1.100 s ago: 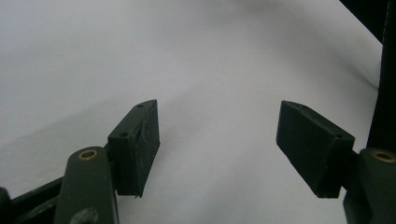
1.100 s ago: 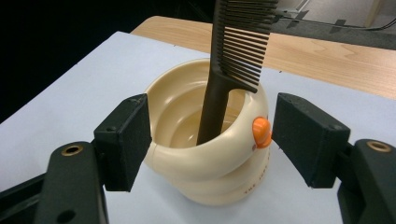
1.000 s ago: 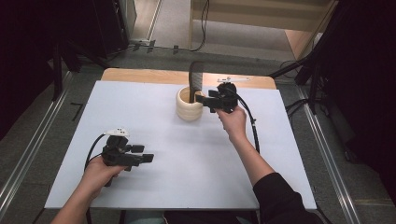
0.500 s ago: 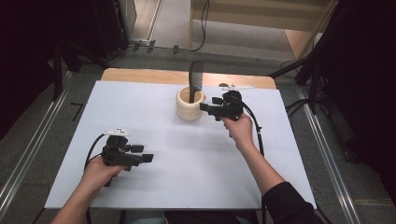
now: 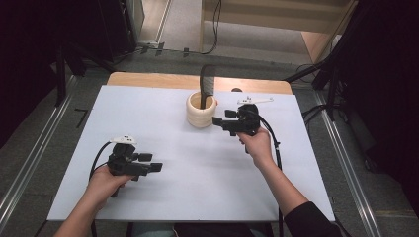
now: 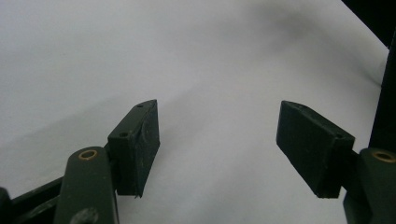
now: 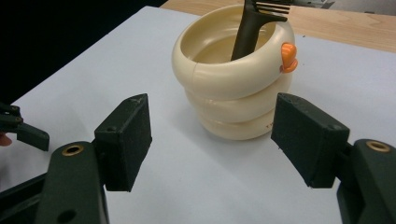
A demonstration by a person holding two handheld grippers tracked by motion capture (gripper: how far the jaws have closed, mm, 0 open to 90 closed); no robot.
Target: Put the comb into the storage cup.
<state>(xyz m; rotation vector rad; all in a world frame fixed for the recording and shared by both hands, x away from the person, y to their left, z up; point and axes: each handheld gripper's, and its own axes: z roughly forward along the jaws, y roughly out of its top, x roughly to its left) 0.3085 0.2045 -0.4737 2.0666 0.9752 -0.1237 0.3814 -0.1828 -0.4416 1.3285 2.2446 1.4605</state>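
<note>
Jaws of the right hand-held gripper point(image 7: 212, 140) stand spread with nothing between them, the two black pads well apart. In the right gripper view they aim at a cream cup point(image 7: 233, 88) shaped like three stacked rings, which sits a little beyond the pads and does not touch either of them. A small orange knob point(image 7: 288, 57) sticks out from the cup's top ring on its right side in that view. A black comb point(image 7: 250, 28) stands in the cup handle down, leaning against the far part of the rim, its teeth above the rim.

In the high view the right hand-held gripper point(image 5: 219, 121) is held level just to the right of the cup point(image 5: 201, 111), its tips pointing at the cup's side and close to it. The comb point(image 5: 207, 86) rises well above the cup. A small white part point(image 5: 254, 101) lies on the surface just behind this hand-held gripper.

The left hand-held gripper point(image 5: 152, 163) is held low over the near left part of the white surface point(image 5: 197, 187), well apart from the cup, pointing to the right. The left gripper view shows the left hand-held gripper point(image 6: 217, 140) widely spread and empty, with bare white surface point(image 6: 140, 46) beyond it.

A strip of wood point(image 5: 148, 79) shows along the far edge of the surface.
</note>
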